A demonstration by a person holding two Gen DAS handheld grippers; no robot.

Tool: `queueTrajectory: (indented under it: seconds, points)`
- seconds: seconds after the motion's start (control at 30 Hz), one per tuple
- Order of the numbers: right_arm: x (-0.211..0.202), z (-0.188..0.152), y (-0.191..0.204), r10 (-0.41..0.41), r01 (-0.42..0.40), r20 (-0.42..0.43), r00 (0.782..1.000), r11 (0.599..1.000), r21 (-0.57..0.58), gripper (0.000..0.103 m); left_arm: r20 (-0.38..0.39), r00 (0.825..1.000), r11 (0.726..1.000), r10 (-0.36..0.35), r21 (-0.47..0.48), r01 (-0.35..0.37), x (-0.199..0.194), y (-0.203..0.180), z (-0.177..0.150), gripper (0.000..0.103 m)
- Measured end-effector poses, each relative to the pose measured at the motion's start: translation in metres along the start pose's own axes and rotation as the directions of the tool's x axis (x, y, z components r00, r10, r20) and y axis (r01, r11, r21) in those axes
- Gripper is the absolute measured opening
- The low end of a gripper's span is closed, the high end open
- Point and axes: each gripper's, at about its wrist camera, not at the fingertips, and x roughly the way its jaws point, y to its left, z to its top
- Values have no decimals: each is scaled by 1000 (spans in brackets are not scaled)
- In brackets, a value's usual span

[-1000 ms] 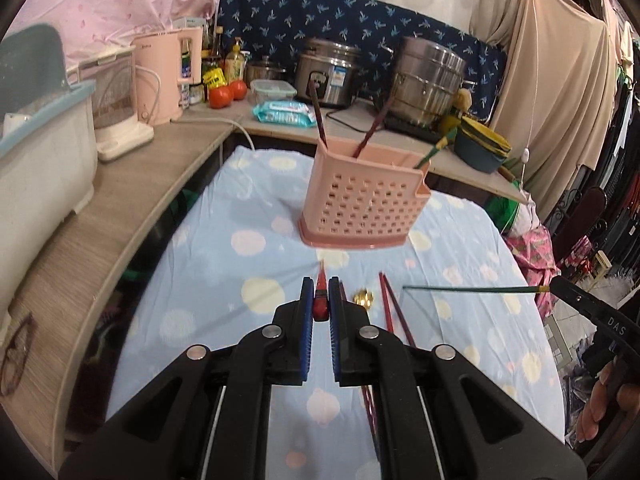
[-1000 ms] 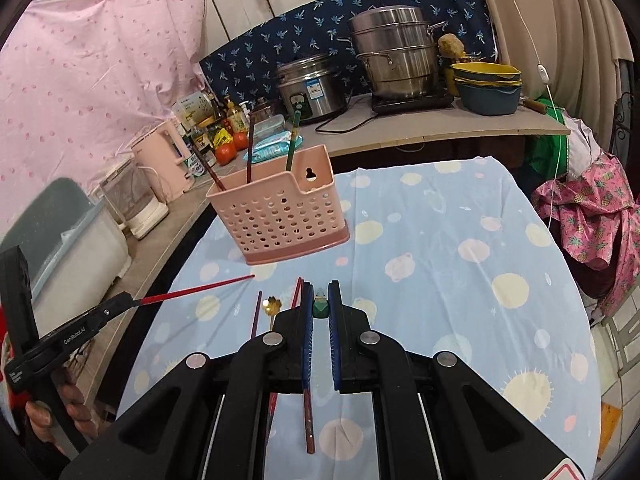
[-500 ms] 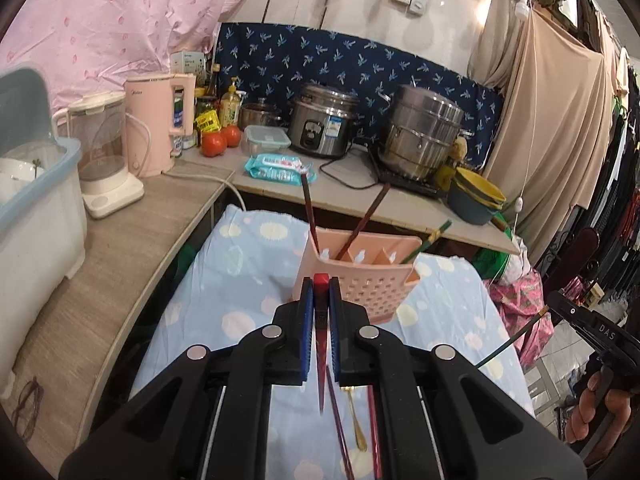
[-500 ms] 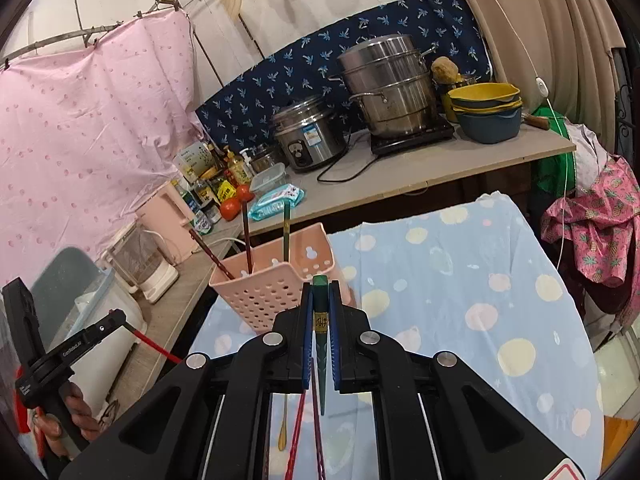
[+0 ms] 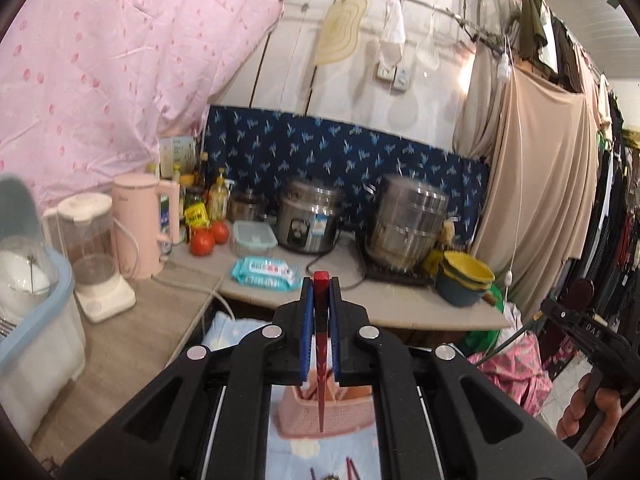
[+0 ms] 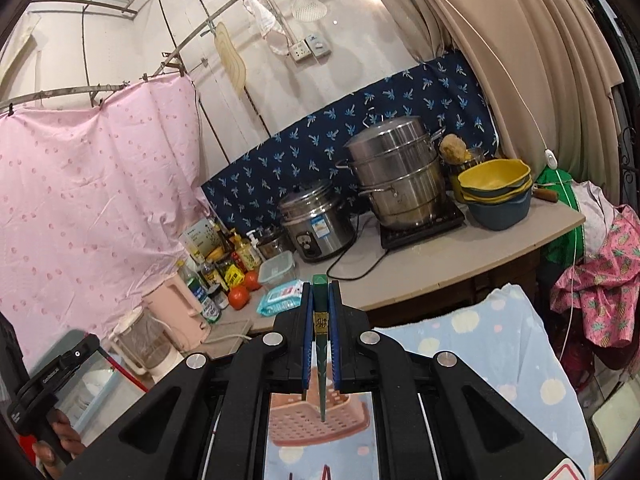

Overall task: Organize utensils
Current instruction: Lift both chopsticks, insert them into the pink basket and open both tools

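Observation:
My left gripper (image 5: 321, 292) is shut on a red chopstick (image 5: 320, 360) that hangs tip-down over the pink perforated utensil basket (image 5: 320, 416). My right gripper (image 6: 321, 296) is shut on a green chopstick (image 6: 321, 364), also tip-down over the same basket (image 6: 312, 424). The basket stands on the blue dotted tablecloth (image 6: 480, 352). More red chopsticks (image 5: 352, 468) lie on the cloth near the bottom edge of the left wrist view. The right gripper also shows in the left wrist view (image 5: 538, 316), and the left gripper shows at the far left of the right wrist view, its tips hidden.
A counter (image 5: 384, 300) behind the table holds a rice cooker (image 5: 312, 220), a steel steamer pot (image 5: 412, 232), stacked bowls (image 5: 466, 280), tomatoes (image 5: 202, 242), a wipes pack (image 5: 266, 270), a pink kettle (image 5: 142, 224) and a blender (image 5: 94, 256). A dish tub (image 5: 28, 312) sits left. Clothes hang right.
Both grippers have lifted their chopsticks off the table and tilted up, so the chopsticks now hang tip-down above the basket, which has dropped to the bottom of both views.

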Motion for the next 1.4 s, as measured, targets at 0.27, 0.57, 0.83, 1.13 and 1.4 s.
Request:
queueTrajectory:
  seconds: [0.27,0.57,0.83,1.13,1.4]
  points:
    - [40,24,10,-7,7,27,1000,1000,-5,7,56,998,1000,26,16,-27,32,-4,22,7]
    - [65,23,25,43,-43,2,999,999,-2,7,-31,998,998,48,35,-47,74,0,-3,7]
    - [101,-9,42,55,-59,-100,993,998,-35,7,-99,993,998,60,32,-57,93,8,-27,7]
    - [128,-36,38,14,-24,-176,984,998,-57,8,-152,986,998,67,-1,-68,104,23,-41,8]
    - [122,-36,31,10,-13,-159,987,1000,-19,28,-161,983,996,82,-33,-89,100,30,-45,34]
